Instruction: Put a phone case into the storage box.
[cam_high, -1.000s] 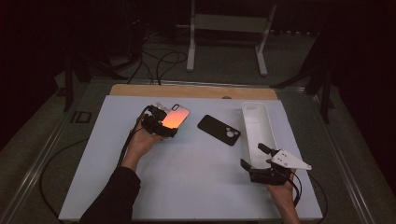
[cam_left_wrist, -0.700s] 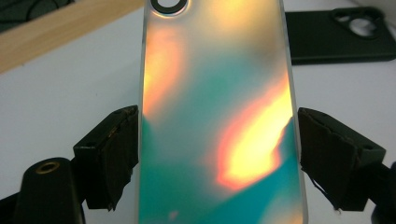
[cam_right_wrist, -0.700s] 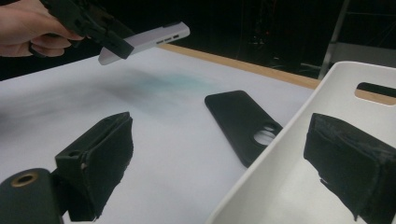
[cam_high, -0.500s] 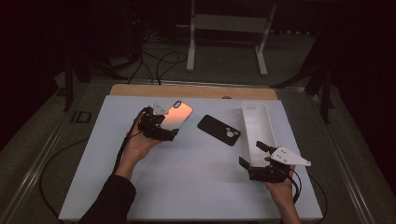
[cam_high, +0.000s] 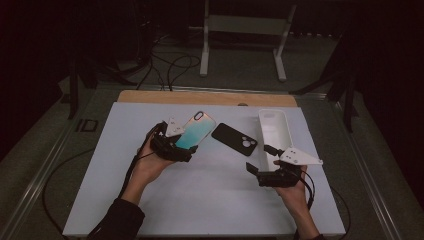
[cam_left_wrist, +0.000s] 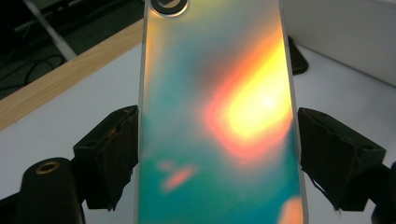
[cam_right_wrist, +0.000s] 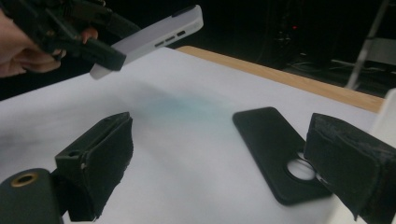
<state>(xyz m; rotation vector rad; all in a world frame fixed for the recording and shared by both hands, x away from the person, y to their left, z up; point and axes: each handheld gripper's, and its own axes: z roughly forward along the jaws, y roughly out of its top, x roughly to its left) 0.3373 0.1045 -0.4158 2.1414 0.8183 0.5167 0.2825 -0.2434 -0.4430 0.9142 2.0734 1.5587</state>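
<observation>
Iridescent phone shimmering teal and green, with an orange and yellow glow toward one side; pale white along its edge. Matte black phone case just beside that phone, pale round cut-out near one end. Plain white tray beyond the black case. White counter with a light wooden strip along its far edge. Black padded left gripper and right gripper, the latter topped by a grey three-cornered plate.
</observation>
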